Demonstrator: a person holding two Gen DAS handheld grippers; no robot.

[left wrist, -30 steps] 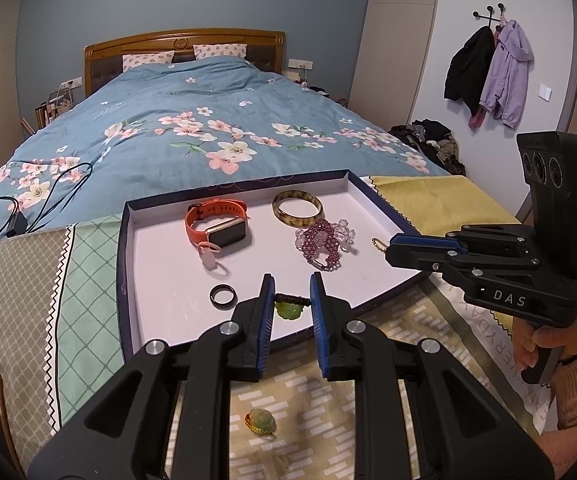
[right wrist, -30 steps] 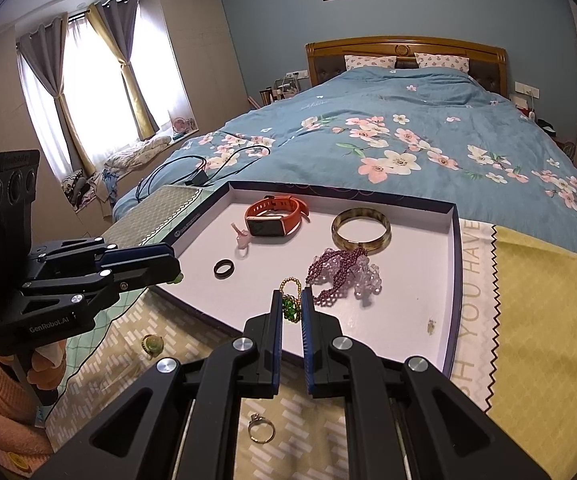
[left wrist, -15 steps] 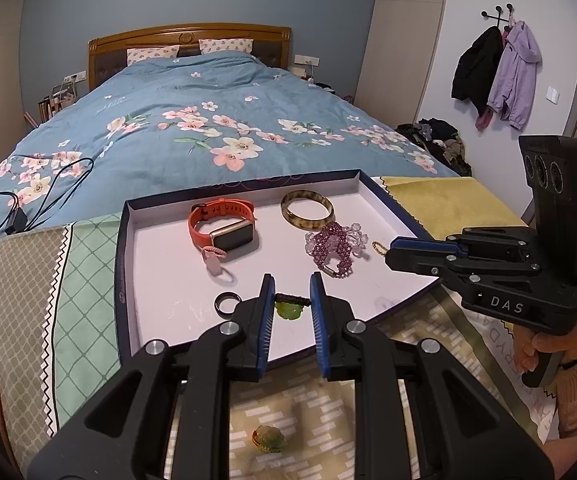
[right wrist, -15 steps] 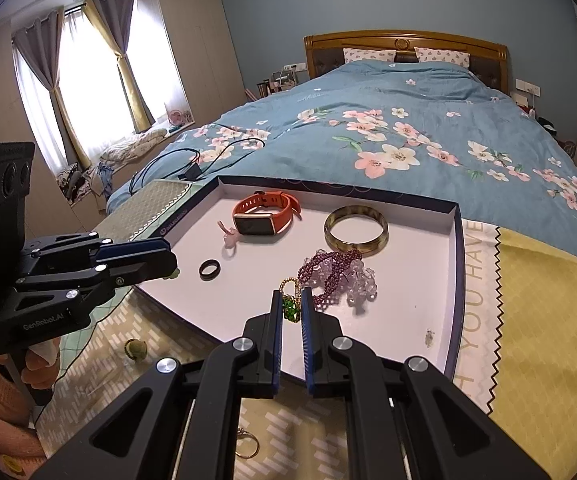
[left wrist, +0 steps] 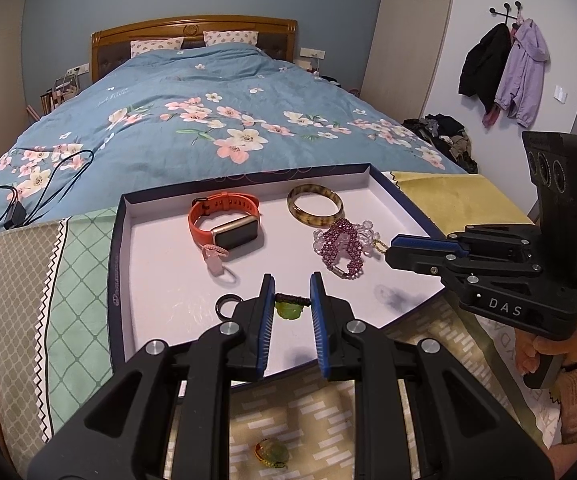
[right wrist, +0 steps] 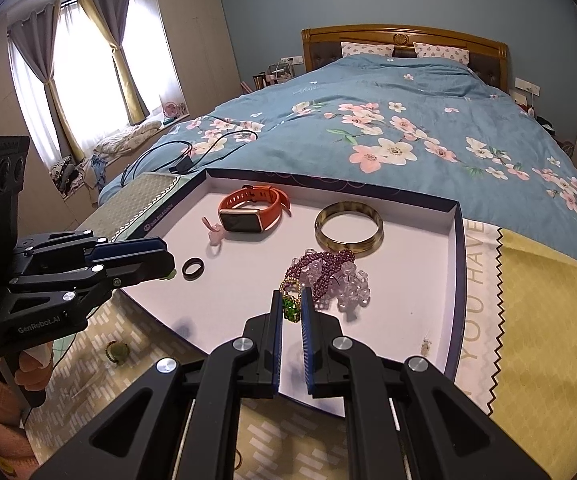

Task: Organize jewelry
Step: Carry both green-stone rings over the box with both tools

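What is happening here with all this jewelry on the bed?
A person holds a gripper in each hand over a shallow tray at the foot of a bed. The left gripper is shut on a green pendant by its dark cord; the right gripper is shut on a green stone piece with a gold chain. Already in the tray lie an orange watch, a bangle, a purple bead bracelet and a dark ring. One green piece remains on the cloth outside the tray.
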